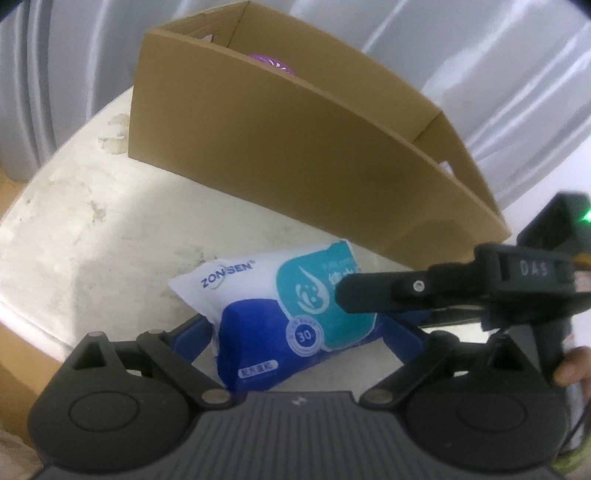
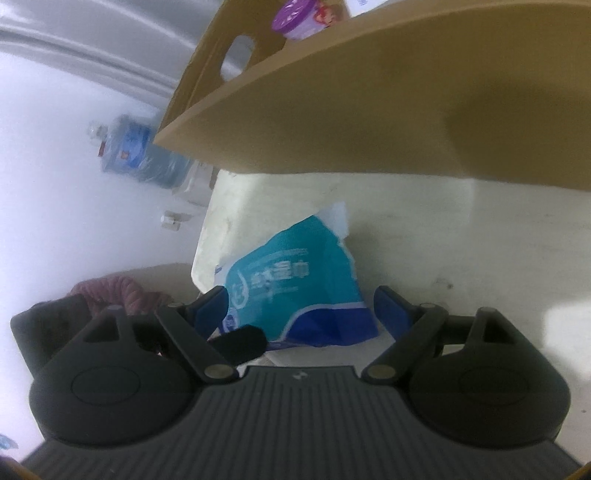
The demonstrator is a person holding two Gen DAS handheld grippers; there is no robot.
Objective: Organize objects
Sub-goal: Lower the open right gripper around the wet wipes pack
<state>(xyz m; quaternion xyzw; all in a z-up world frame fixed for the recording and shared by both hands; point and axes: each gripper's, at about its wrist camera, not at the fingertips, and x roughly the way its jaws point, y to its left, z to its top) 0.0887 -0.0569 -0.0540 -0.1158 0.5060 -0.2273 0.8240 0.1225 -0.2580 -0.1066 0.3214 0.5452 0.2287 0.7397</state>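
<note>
Two grippers close on one pack of wipes [image 1: 280, 306], which lies on the white counter [image 1: 92, 229] in front of a cardboard box [image 1: 295, 155].

In the left wrist view, the left gripper [image 1: 295, 332] has its blue fingers [image 1: 192, 338] spread apart, one on each side of the pack's near, dark-blue end at lower centre of the frame. No pad can be seen pressing on the wrapper. The pack's long axis runs from lower centre up toward the middle, tilted a little to the left, so it lies roughly along the fingers' reach and not across it.

In the right wrist view, the right gripper [image 2: 295, 310] is likewise wide open, its fingers [image 2: 391, 310] flanking the teal end of the pack [image 2: 295, 291] with a clear gap on the right side. A black finger of the other gripper pokes in at lower left. In the left view the right gripper's black finger [image 1: 369, 291] crosses over the pack's teal panel from the right edge.

Judged from both views, each gripper is about equally near, one at each end of the pack; the left looks better centred.

Beyond the pack, the box stands open-topped at upper centre, with a purple cup [image 2: 295, 18] already inside. The pack is outside it, just beside its front wall.
</note>
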